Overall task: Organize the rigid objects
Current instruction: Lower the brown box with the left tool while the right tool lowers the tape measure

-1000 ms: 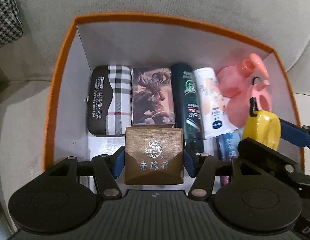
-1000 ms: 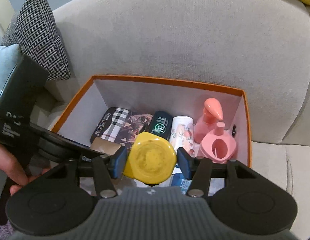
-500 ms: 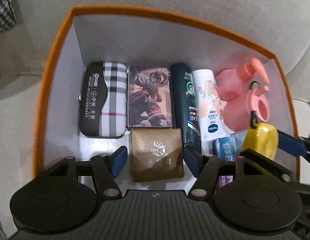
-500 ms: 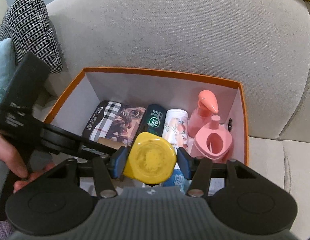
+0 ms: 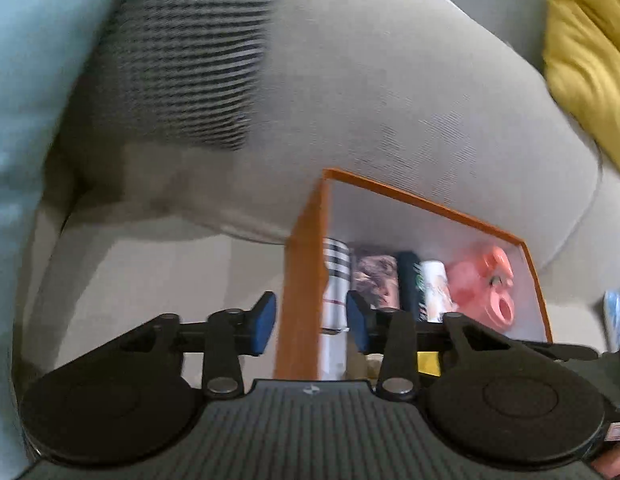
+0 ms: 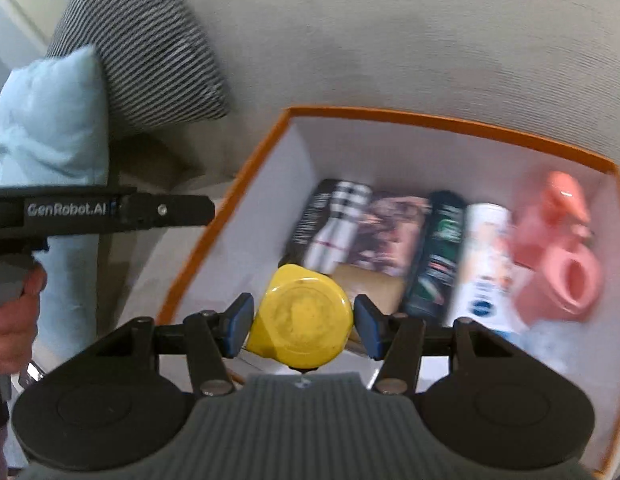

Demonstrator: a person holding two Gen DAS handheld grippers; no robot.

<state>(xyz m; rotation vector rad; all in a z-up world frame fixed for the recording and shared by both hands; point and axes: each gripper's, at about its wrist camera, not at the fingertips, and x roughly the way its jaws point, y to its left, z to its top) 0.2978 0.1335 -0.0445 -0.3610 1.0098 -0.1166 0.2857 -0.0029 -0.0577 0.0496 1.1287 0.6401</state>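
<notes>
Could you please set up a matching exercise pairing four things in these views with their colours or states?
Things:
1. box
2. right tongs
3. pump bottle
4. left tongs

Descriptions:
a. pink, lying at the box's right end
b. closing, with nothing held
c. orange rim, white inside
d. gripping a yellow round object

Pairs: 1-c, 2-d, 3-a, 4-b

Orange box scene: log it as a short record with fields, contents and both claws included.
container: orange box on a grey sofa
back row: plaid case, picture tin, dark bottle, white bottle, pink dispensers
front: brown box
right claw: clamped on yellow round object
left claw: closing, nothing held
</notes>
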